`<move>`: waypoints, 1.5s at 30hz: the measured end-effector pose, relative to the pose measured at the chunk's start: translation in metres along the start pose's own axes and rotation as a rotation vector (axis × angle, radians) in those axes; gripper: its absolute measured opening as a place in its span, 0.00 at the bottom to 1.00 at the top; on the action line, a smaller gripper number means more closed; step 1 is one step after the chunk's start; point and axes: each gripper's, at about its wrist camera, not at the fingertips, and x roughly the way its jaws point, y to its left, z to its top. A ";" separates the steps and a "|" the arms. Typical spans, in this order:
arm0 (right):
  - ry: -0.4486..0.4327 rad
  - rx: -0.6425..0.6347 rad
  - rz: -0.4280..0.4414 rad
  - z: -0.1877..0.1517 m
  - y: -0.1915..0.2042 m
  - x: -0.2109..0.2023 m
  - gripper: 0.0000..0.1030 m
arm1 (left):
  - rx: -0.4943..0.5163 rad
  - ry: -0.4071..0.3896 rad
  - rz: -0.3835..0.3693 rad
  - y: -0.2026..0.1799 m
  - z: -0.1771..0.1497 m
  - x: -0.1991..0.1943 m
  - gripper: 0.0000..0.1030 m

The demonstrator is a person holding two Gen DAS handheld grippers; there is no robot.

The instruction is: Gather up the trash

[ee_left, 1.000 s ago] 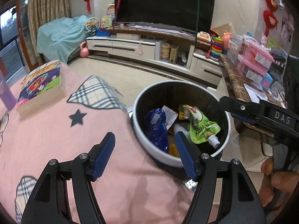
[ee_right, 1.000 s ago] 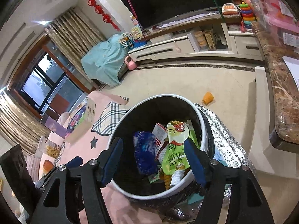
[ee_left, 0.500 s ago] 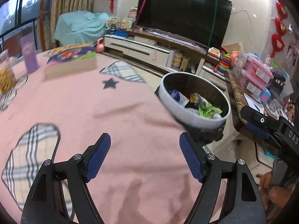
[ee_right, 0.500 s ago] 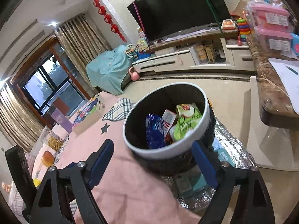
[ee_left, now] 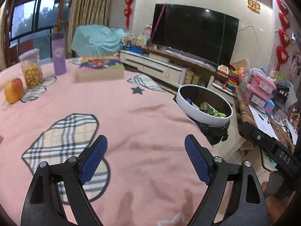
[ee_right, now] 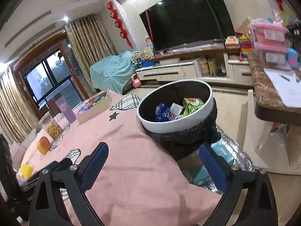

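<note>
Trash sits in the white-rimmed bin (ee_right: pixel 175 121) beside the counter's edge, beyond both tools: a blue wrapper (ee_right: pixel 161 112), a green pouch (ee_right: pixel 191 106) and a small printed packet (ee_right: pixel 174 111) lie inside on the black liner. Left hand-held gripper (ee_left: pixel 145 157) hangs over the pink cloth (ee_left: pixel 131 124) with its jaws opening, nothing between the blue pads. Right hand-held gripper (ee_right: pixel 153 163) is likewise opening and empty, spanning the cloth's edge with the bin just ahead. Farther out on the counter stand a boxed game (ee_left: pixel 99 68), a purple bottle (ee_left: pixel 59 55), a jar of yellow snacks (ee_left: pixel 32 68) and an orange fruit (ee_left: pixel 14 90). Silver foil matting (ee_right: pixel 235 150) covers the floor below the bin
</note>
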 end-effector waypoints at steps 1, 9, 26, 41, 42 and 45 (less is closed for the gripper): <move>-0.007 -0.009 -0.003 0.000 0.002 -0.002 0.95 | 0.002 -0.015 0.004 0.002 0.000 -0.005 0.87; -0.179 -0.101 -0.045 0.008 0.028 -0.045 1.00 | 0.013 -0.164 0.076 0.010 -0.001 -0.045 1.00; -0.265 -0.193 -0.141 -0.021 0.043 -0.040 1.00 | 0.046 -0.221 0.222 0.014 -0.022 -0.047 1.00; -0.261 -0.192 -0.110 -0.023 0.045 -0.039 1.00 | 0.035 -0.250 0.223 0.016 -0.023 -0.053 1.00; -0.263 -0.192 -0.109 -0.023 0.045 -0.040 1.00 | 0.035 -0.249 0.222 0.016 -0.024 -0.053 1.00; -0.267 -0.193 -0.105 -0.023 0.046 -0.039 1.00 | 0.034 -0.247 0.219 0.016 -0.024 -0.053 1.00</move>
